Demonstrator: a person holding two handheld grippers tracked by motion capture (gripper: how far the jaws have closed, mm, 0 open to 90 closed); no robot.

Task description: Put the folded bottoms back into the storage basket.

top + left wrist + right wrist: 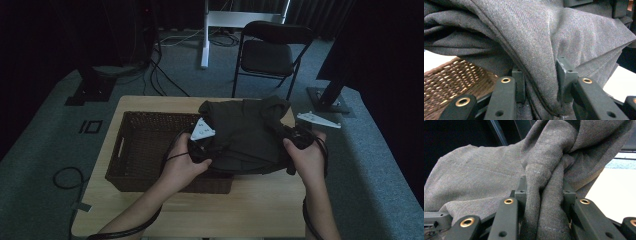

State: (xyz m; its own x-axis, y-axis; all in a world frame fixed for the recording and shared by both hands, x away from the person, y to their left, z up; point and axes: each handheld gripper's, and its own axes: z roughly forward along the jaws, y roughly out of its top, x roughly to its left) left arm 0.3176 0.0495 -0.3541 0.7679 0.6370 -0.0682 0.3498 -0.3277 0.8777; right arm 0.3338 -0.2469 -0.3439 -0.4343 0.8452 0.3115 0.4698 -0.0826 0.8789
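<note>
Working left to right from the high view: the wicker basket sits on the left half of the table, and I cannot see anything lying in the part of it that shows. My left gripper is over the basket's right end, its jaws clamped on a thick fold of the grey garment; the left gripper view confirms cloth pinched between the two jaws, with basket weave just below and to one side. The garment is bunched in a folded bundle, held up between both grippers, straddling the basket's right edge and the bare table beyond. My right gripper has its jaws closed on the bundle's far side; the right gripper view shows a gathered ridge of fabric squeezed between them, pale table beyond. Judgement: the pick-up and gathering look done; what remains is carrying the bundle leftward over the basket, lowering it in, and letting go. Placement not yet made.
</note>
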